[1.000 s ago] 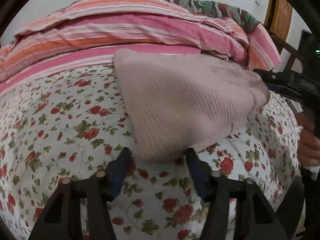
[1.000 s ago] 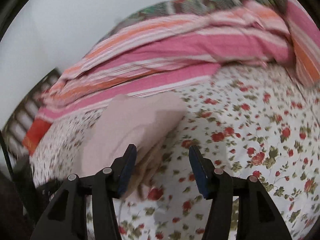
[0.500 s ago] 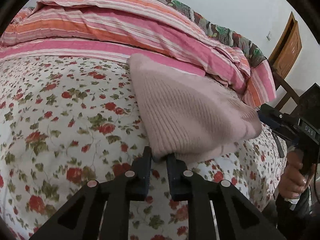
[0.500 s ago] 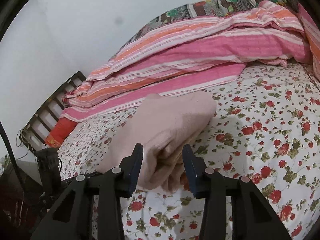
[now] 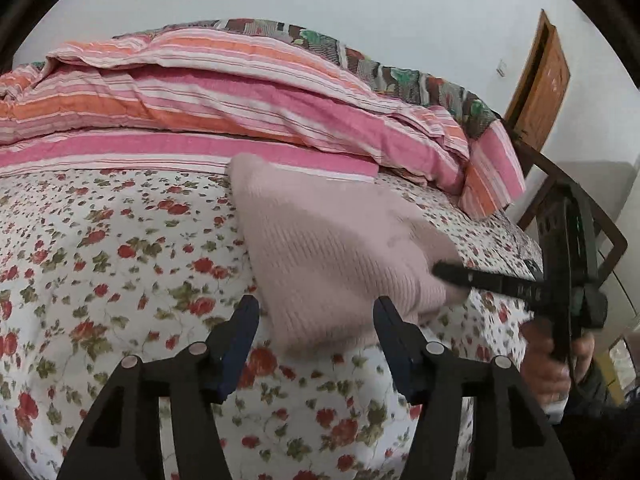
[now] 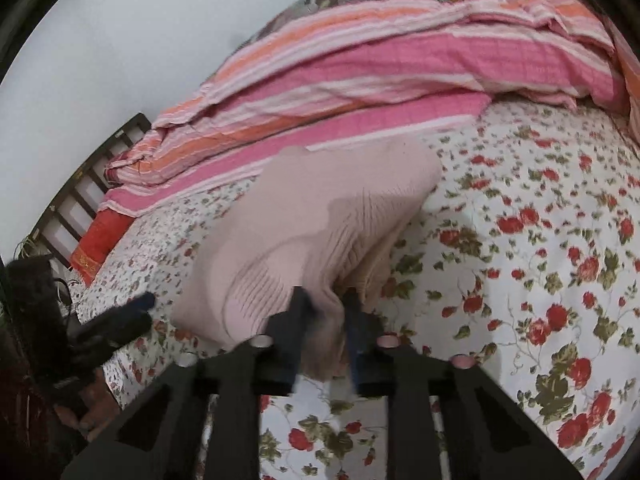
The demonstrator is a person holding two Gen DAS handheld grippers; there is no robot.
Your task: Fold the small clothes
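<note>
A folded pale pink knit garment lies on the floral bedsheet. My left gripper is open, its jaws wide apart at the garment's near edge, not holding it. My right gripper is shut on the garment's near edge and lifts that side, which bunches up. The right gripper also shows in the left wrist view, pinching the garment's right corner. The left gripper shows blurred at the left of the right wrist view.
A pink and orange striped quilt is heaped along the back of the bed against the wall. A wooden bed frame and a door stand at the right. A slatted headboard is at the left.
My left gripper has let go of the garment's near edge and opened wide. My right gripper has closed on the garment's other side and raised it.
</note>
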